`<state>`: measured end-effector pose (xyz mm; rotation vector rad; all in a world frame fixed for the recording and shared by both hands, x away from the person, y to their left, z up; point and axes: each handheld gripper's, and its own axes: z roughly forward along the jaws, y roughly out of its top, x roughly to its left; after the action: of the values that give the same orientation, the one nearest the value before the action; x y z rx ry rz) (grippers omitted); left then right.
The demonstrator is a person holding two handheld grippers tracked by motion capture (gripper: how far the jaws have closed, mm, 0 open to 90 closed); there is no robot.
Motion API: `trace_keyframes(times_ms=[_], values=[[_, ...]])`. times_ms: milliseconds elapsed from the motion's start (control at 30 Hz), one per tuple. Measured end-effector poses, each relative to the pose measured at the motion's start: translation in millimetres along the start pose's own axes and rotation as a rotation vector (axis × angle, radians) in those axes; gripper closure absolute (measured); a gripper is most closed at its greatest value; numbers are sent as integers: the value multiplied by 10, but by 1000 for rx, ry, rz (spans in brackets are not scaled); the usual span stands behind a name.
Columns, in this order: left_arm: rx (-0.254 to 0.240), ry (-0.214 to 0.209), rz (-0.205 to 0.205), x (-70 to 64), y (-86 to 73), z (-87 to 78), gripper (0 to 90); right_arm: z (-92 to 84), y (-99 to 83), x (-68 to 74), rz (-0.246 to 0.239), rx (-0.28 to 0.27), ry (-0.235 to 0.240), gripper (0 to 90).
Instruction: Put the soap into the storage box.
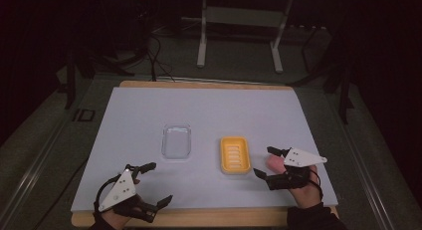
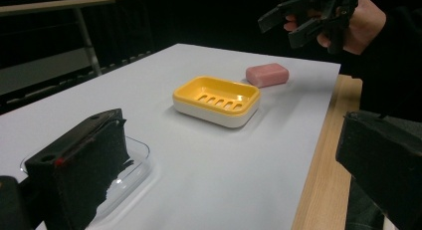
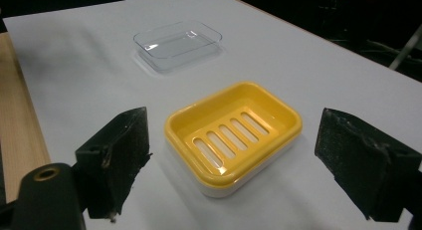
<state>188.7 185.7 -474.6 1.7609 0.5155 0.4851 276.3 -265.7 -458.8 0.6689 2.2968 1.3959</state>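
Readable text: none is showing in any view.
Soap dish [image 3: 234,135]: no brand or label is appearing on its yellow tray.
Clear lid [image 3: 177,42]: no print is showing.
Pink soap [image 2: 267,74]: any stamp on it is staying too small to tell.
Floor mark [image 1: 83,115], at about 9 o'clock from the table: its shapes are looking like characters but are not reading clearly.

Background only: table, cover, frame, cables.
White sheet [image 1: 149,120] covers wooden tabletop [image 1: 209,217], bare wood at near and far edges. Behind the table: white metal stand [image 1: 239,21], dark cables [image 1: 154,56] on the floor.
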Motion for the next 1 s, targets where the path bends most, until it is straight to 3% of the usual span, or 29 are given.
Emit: trace_keyframes(times_ms=[300, 433, 567, 667, 800, 900, 933, 1000], values=[[4, 0, 4, -2, -1, 3, 6, -16, 14, 2, -17, -27, 11, 130], [2, 4, 4, -2, -1, 0, 5, 11, 22, -5, -20, -20, 48, 131], [3, 8, 7, -3, -1, 0, 5, 41, 33, -3, -9, 33, 38, 131], [5, 10, 14, -11, -1, 0, 6, 88, 5, -6, -1, 134, 10, 126], [8, 11, 15, -15, -1, 3, 6, 97, -7, -20, -1, 170, 2, 126], [13, 13, 19, -17, -3, 9, 6, 87, 3, -61, 13, 207, 19, 139], [14, 11, 18, -18, -3, 12, 5, 80, 13, -98, 40, 240, 43, 142], [18, 9, 22, -21, -4, 16, 6, 75, 16, -115, 43, 248, 45, 142]])
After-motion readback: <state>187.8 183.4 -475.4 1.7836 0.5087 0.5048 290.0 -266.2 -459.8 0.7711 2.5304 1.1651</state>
